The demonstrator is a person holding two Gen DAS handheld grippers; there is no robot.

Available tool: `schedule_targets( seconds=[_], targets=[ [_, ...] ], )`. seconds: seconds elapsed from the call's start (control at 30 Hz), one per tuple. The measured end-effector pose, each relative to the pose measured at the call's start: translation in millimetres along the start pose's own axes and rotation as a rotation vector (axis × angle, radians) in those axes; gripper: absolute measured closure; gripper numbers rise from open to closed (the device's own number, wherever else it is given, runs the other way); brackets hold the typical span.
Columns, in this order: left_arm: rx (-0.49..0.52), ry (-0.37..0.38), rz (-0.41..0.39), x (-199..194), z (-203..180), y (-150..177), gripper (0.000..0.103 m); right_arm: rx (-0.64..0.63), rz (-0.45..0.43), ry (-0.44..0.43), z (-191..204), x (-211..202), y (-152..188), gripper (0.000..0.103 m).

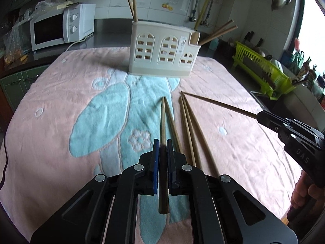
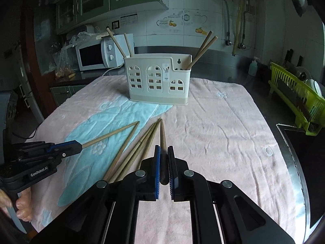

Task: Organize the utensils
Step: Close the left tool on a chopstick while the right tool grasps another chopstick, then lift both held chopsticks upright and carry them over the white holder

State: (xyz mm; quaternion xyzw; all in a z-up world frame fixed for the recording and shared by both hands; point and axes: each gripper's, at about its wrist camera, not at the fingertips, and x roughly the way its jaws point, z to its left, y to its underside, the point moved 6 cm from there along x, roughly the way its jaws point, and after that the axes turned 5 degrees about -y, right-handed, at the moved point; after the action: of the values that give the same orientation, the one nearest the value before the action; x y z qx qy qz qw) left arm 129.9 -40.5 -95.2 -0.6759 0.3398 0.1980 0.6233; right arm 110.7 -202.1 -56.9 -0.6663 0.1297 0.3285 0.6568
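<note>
chopsticks fill my nearest view: my left claw (image 1: 161, 150) is clamped on one chopstick (image 1: 162, 126) that runs straight out between its blue pads, its thick end poking back toward the camera and its thin tip raised above the towel. my right claw (image 2: 164, 154) is clamped the same way on a second chopstick (image 2: 162, 134), which i also see from the left camera as a long stick (image 1: 219, 104) slanting up out of the black fingers at the right edge. a hand (image 2: 19, 207) wraps the left tool's handle at the lower left of the right view. just beyond the claws, three loose chopsticks (image 1: 190, 126) lie on the pink and blue towel (image 1: 61, 105) that covers the surface, two of them touching in a narrow pair and one (image 1: 172, 122) apart beside my held stick. further out, near the towel's far edge, stands the cream utensil holder (image 1: 162, 50) with arched cut-out windows; two chopsticks (image 1: 133, 4) stand in its left end and two more (image 1: 219, 31) lean out of its right compartment. behind it sit a white microwave (image 1: 61, 27) on the left and a green dish rack (image 1: 262, 69) on the right.
</note>
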Motion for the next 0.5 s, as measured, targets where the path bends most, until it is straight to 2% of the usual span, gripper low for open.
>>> schedule_targets(
  seconds=[0.5],
  targets=[
    [0.01, 0.034, -0.093, -15, 1, -56, 0.098, -0.06, -0.082, -0.025, 4, -7, -59, 0.096]
  ],
)
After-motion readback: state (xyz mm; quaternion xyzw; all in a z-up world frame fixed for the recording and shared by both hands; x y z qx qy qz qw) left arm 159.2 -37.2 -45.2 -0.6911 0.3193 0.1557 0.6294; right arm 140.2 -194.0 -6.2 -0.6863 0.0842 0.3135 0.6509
